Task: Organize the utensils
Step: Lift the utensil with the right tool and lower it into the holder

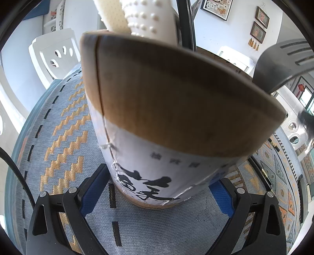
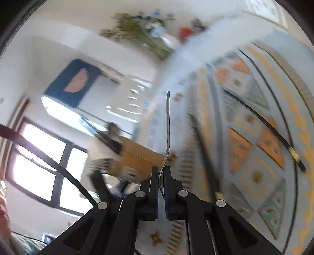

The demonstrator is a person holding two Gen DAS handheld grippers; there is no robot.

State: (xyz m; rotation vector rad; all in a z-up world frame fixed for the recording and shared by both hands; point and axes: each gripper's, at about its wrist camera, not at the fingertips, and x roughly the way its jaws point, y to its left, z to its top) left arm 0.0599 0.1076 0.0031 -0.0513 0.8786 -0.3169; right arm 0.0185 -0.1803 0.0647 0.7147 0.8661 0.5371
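Note:
A round utensil holder (image 1: 176, 98), brown at the top with a white label and black characters, stands on the patterned tablecloth (image 1: 58, 137). My left gripper (image 1: 157, 180) is shut on its lower part, blue pads (image 1: 92, 196) against both sides. Out of the holder stick a white studded utensil (image 1: 145, 17), a black handle (image 1: 184, 23) and a black slotted spatula (image 1: 282, 64). My right gripper (image 2: 161, 172) is shut on a thin metal utensil (image 2: 167, 127), seen edge-on and lifted above the cloth; its head is hidden. The right wrist view is blurred.
Two black chopsticks with gold tips (image 2: 265, 121) (image 2: 204, 153) lie on the tablecloth (image 2: 245, 98) to the right of my right gripper. White plastic chairs (image 1: 57, 53) stand beyond the table's edge. A wooden box (image 2: 135, 157) and a window (image 2: 39, 166) show in the blurred background.

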